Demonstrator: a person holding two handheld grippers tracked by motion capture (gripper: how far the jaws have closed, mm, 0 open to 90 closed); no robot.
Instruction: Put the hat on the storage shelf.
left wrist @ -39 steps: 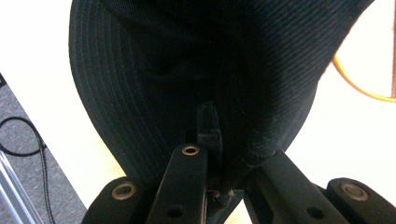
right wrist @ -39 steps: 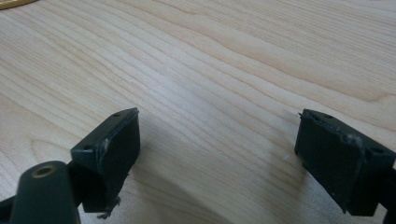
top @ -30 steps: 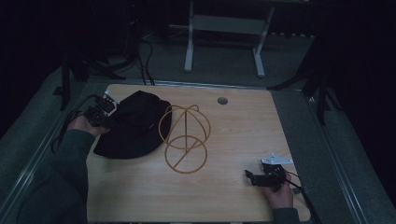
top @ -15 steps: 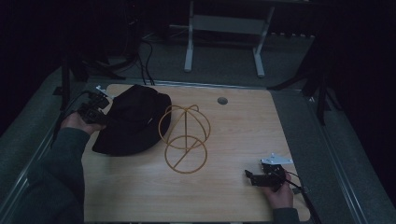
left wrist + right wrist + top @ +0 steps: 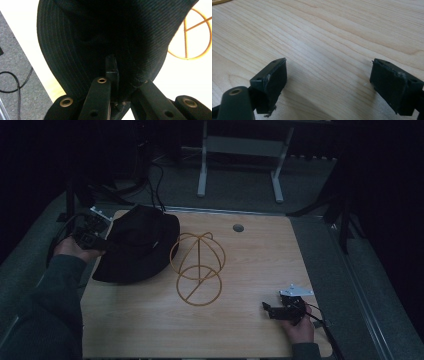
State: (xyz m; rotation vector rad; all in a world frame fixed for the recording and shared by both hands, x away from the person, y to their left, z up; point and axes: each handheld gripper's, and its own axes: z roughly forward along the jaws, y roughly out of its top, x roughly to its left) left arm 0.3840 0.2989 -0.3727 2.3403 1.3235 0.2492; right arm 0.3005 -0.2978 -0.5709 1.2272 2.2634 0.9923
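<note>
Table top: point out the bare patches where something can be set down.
Free: the table between the wire hat stand and its right edge, and the front strip left of the right gripper. Crowded: the back left, where the left gripper grips the black bucket hat.

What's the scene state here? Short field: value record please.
held item: black bucket hat, brim pinched by left claw
left claw: shut on hat brim, at table's left edge
right claw: open, holds nothing, low over bare wood near the front right
stand: gold wire hat stand, upright mid-table, beside the hat
hat on stand: not yet
surface: wooden table
</note>
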